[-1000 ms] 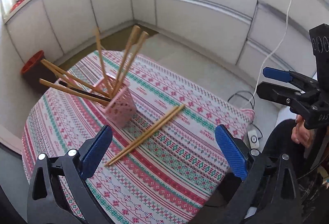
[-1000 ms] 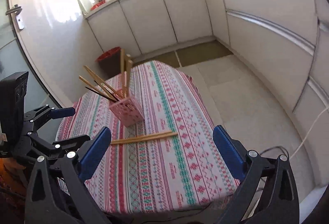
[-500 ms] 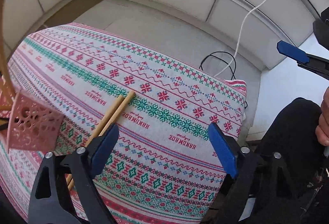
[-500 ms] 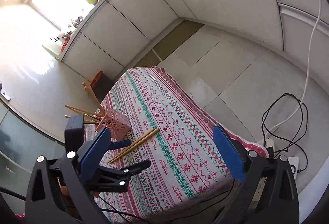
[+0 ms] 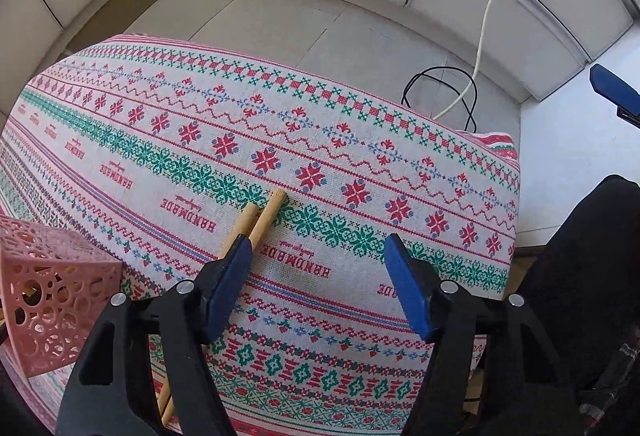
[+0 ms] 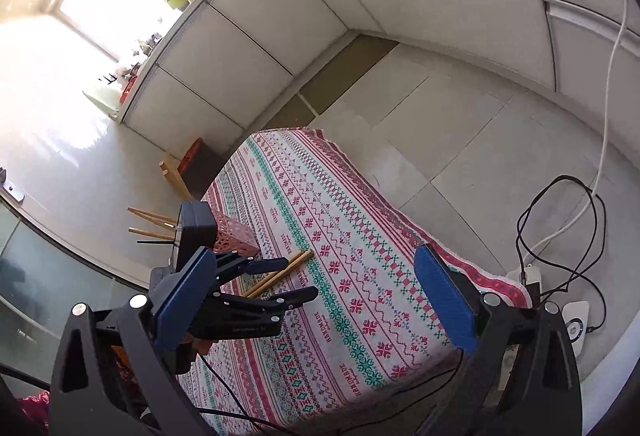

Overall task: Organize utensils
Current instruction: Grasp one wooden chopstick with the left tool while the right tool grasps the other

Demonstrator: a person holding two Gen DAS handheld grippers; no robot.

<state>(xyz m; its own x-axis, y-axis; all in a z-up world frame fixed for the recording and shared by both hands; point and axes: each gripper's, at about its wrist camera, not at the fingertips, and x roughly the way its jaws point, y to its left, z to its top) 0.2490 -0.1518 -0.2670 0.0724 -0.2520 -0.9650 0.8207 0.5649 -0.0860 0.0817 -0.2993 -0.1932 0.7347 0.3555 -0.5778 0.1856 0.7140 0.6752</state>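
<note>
Left gripper (image 5: 318,256): points steeply down at the patterned tablecloth (image 5: 360,139). Its jaws are closing, about two-thirds apart, with nothing pressed between the blue pads. The pair of wooden chopsticks (image 5: 262,220) lies flat on the cloth, running from 1 o'clock to 7 o'clock in the left wrist view. Their upper ends lie just beyond the tip of the left-hand pad (image 5: 228,286); the shafts pass behind that pad and reappear at the lower frame edge. Whether the pad touches them cannot be told. No part of the pair is seen in the gap.

Pink perforated holder (image 5: 52,296): at 8 o'clock of this gripper, cut off by the frame's left edge, contents mostly hidden.

Right gripper (image 6: 320,288): jaws wide apart, holding nothing, above the table's near edge. In its view, the left gripper (image 6: 298,278) hangs over the chopsticks (image 6: 280,274) at 9 o'clock, its body masking part of the holder (image 6: 236,238), from which further chopsticks (image 6: 150,222) project.
</note>
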